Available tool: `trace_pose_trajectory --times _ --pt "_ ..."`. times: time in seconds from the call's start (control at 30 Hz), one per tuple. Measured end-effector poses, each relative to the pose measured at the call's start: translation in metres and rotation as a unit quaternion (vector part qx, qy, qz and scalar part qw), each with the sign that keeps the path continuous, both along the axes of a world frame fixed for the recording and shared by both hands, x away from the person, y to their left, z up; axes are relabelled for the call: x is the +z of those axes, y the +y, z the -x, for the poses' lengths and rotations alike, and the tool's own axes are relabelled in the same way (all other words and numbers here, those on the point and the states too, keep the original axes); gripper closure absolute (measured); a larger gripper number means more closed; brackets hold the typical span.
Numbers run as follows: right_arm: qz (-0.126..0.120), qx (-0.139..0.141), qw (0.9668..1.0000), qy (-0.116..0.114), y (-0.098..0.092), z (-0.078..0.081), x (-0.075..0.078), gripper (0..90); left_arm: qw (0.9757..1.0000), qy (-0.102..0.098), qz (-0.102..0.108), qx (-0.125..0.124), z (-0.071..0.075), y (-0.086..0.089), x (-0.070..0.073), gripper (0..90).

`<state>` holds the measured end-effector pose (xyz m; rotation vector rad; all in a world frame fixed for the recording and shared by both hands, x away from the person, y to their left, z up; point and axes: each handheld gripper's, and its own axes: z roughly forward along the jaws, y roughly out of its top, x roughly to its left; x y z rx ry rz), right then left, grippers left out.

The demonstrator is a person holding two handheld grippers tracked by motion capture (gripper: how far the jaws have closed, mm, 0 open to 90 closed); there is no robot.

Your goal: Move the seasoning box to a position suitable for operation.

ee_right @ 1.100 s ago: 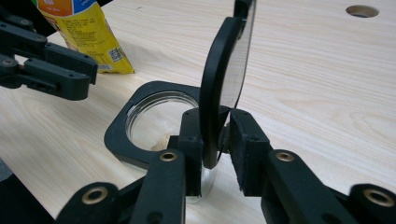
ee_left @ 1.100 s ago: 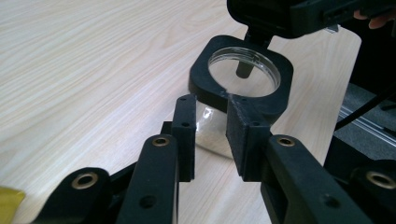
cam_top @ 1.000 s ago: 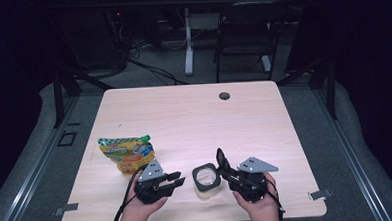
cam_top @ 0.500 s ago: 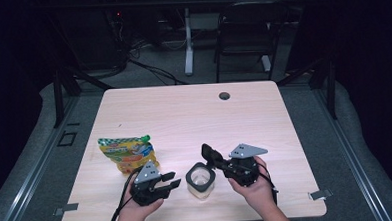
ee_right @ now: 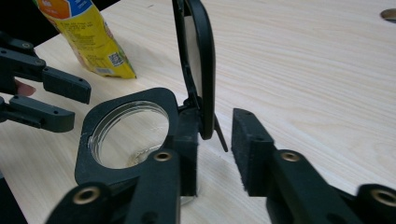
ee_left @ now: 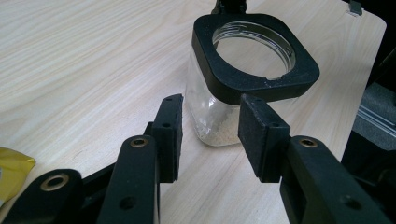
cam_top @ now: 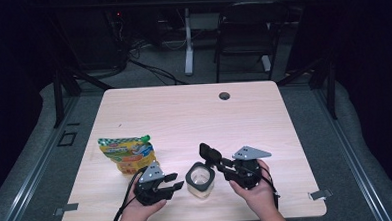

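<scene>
Near the bench's (cam_top: 284, 116) front edge stands a glass jar (cam_top: 199, 183), its lid (cam_top: 209, 152) hinged up. The left hand-held gripper (cam_top: 176, 182) gapes just beside it, its jaws lately widening with nothing between. The right hand-held gripper (ee_right: 212, 140), likewise just widened, straddles the lid unclamped.

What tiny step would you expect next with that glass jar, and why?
Probably the left tool moves in to grip the jar, steadying it. The hinged lid stands upright, the jar is open and almost empty, the pouch waits nearby. Both tools have just been opening; the right tool has the lid's hinge between its jaws.

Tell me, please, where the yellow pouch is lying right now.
In the high view, the yellow pouch lies on the table's near-left part, just beyond the left tool.
</scene>
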<state>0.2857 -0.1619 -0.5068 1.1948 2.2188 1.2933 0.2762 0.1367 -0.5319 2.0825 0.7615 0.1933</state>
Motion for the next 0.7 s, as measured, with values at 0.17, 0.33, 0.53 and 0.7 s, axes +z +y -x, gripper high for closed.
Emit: trace_pose_trajectory --times 0.17,0.33,0.53,0.7 --pt "0.0 0.002 1.0 0.001 0.0 0.002 0.002 83.7 1.0 0.003 -0.004 -0.007 0.0 -0.002 -0.002 60.5" --pt "0.007 -0.002 1.0 -0.003 0.004 -0.004 0.002 85.8 0.9999 0.006 -0.003 -0.012 -0.001 -0.005 -0.005 60.3" --pt "0.012 0.004 0.9999 -0.002 0.01 -0.015 0.002 85.2 0.9999 0.004 -0.006 -0.014 0.0 -0.01 -0.006 60.4" --pt "0.001 0.019 0.9998 0.007 0.014 -0.026 -0.001 84.6 0.9996 0.011 -0.006 -0.025 0.0 -0.014 -0.008 60.7"
